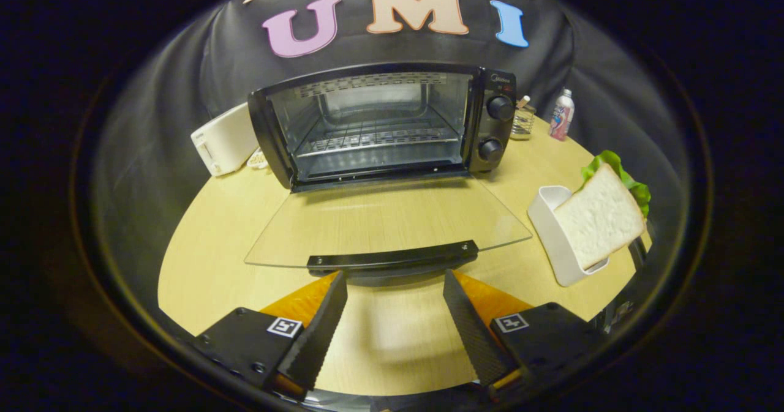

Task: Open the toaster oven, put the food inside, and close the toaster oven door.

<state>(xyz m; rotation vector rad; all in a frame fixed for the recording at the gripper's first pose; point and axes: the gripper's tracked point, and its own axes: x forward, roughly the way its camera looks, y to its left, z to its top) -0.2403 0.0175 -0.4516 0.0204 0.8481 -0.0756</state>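
Gripper (395, 280) spread, empty, before the toaster oven's (383, 124) lowered door (386, 219) — lettuce (618, 176) half-hidden behind bread (600, 216).

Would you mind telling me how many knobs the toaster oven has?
2, both on the panel right of the toaster oven opening: upper knob, lower knob. The open gripper sits just behind the lowered door's handle.

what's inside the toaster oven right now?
Through the open door, the toaster oven holds only a wire rack; no food on it. The floor under the rack is partly hidden. The hand-held gripper is open, just short of the door handle.
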